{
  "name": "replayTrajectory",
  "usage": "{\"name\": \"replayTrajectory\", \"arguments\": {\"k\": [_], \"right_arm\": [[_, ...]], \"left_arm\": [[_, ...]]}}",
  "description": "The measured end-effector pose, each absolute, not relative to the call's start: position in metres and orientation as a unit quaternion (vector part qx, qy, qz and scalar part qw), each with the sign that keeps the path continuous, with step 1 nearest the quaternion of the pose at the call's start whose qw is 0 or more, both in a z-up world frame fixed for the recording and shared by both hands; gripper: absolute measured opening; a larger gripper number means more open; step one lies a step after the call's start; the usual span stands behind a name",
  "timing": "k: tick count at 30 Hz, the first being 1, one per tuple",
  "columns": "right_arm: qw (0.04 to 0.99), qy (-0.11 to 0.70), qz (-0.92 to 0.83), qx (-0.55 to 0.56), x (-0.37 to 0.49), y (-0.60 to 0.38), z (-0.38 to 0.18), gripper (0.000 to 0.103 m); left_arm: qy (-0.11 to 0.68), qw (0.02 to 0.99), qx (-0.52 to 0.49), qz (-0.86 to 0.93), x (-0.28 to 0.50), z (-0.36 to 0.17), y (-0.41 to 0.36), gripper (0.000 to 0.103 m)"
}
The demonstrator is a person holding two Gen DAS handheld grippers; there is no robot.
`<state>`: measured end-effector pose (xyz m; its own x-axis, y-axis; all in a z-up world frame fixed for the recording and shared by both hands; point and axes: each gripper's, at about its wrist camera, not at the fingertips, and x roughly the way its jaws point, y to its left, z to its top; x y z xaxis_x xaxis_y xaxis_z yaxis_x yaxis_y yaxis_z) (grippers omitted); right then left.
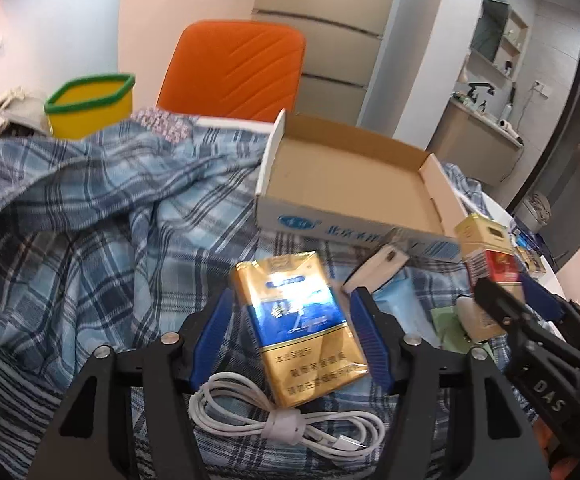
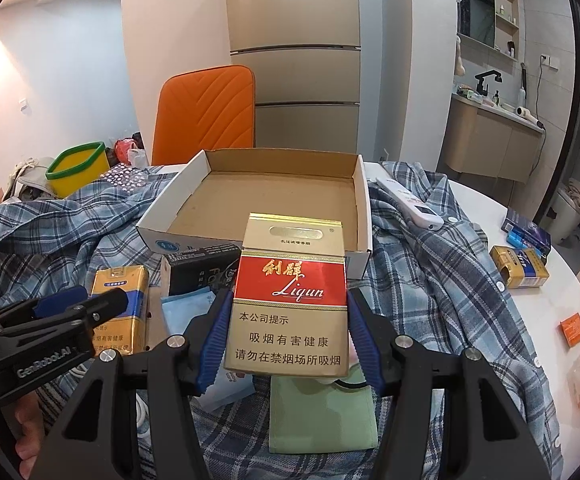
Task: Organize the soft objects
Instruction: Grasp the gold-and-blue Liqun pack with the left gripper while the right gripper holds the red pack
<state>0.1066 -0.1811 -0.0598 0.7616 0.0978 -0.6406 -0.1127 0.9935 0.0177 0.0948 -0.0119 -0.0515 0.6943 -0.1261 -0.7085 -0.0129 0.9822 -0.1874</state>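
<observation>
While the cardboard box (image 2: 274, 200) is sitting empty, the right hand-held gripper (image 2: 290, 332) is pinching a red pack (image 2: 290, 300); the left hand-held gripper (image 1: 290, 340) is straddling a blue-gold pack (image 1: 293, 328), spread.

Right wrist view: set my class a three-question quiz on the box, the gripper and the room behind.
1. True or false: the cardboard box already holds a cigarette pack.
2. The right gripper is shut on: A) the red and gold pack; B) a white cable; C) a green pouch.
3. What colour is the chair behind the box?

Key: 1 false, the box is empty; 2 A; 3 orange.
</observation>
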Motion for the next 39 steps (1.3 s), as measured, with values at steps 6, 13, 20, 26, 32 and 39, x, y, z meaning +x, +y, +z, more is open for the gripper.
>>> {"name": "replayTrajectory", "arguments": {"k": [6,13,20,26,32,39], "right_arm": [[0.938,0.343,0.057,-0.012,0.107,-0.181,-0.06,0.059],[0.936,0.347,0.057,-0.015,0.108,-0.18,-0.061,0.059],[0.936,0.347,0.057,-0.015,0.108,-0.18,-0.061,0.059],[0.935,0.349,0.058,-0.014,0.109,-0.18,-0.061,0.059],[0.937,0.346,0.058,-0.012,0.107,-0.181,-0.061,0.059],[0.941,0.334,0.06,-0.01,0.103,-0.182,-0.057,0.059]], "left_arm": [[0.418,0.905,-0.071,-0.031,0.101,-0.055,-0.021,0.063],[0.453,0.887,-0.078,-0.034,0.107,-0.064,-0.024,0.063],[0.476,0.877,-0.056,-0.029,0.111,-0.07,-0.032,0.061],[0.469,0.881,-0.045,-0.034,0.108,-0.069,-0.033,0.055],[0.419,0.905,-0.045,-0.056,0.093,-0.059,-0.027,0.054],[0.35,0.933,-0.05,-0.066,0.073,-0.039,-0.021,0.053]]}}
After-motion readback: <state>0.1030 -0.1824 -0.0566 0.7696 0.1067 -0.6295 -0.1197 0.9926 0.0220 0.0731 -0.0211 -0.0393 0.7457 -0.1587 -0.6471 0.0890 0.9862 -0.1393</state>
